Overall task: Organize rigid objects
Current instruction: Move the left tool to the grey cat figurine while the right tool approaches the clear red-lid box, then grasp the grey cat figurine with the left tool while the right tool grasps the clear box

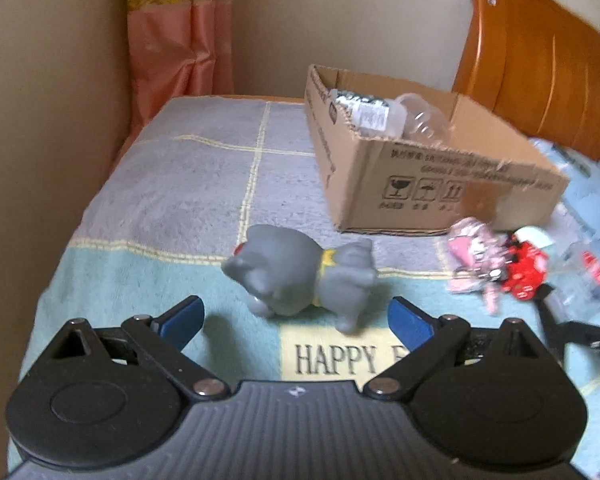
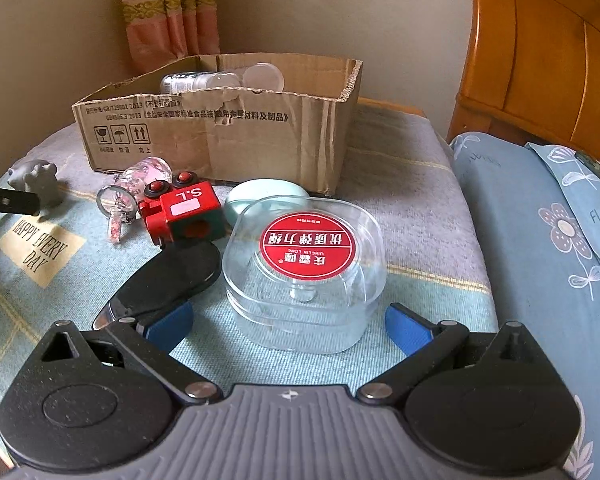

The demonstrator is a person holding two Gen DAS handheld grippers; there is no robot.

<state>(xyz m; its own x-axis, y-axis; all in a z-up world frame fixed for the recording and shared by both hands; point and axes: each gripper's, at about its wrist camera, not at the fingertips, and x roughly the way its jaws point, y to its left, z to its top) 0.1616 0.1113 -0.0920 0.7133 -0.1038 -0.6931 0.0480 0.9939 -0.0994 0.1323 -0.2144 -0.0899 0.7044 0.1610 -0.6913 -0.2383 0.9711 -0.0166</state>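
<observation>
Both tools [image 1: 296, 318] [image 2: 288, 326] spread wide; blanket [image 2: 40, 250] reads "HAPPY EVERY DAY"; red block [image 2: 184, 210] marked "S.L".

A home bedroom: a wooden headboard [image 2: 540, 60] at two o'clock, a floral pillow [image 2: 540, 216] beneath it, and a pink curtain [image 2: 168, 12] at eleven o'clock.

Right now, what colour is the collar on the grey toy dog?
Yellow; the grey toy dog shows its collar best in the left wrist view.

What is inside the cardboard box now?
Inside the cardboard box lie a clear bottle with a printed label and a clear round lid or jar. The box's front wall hides its floor and anything lower.
</observation>
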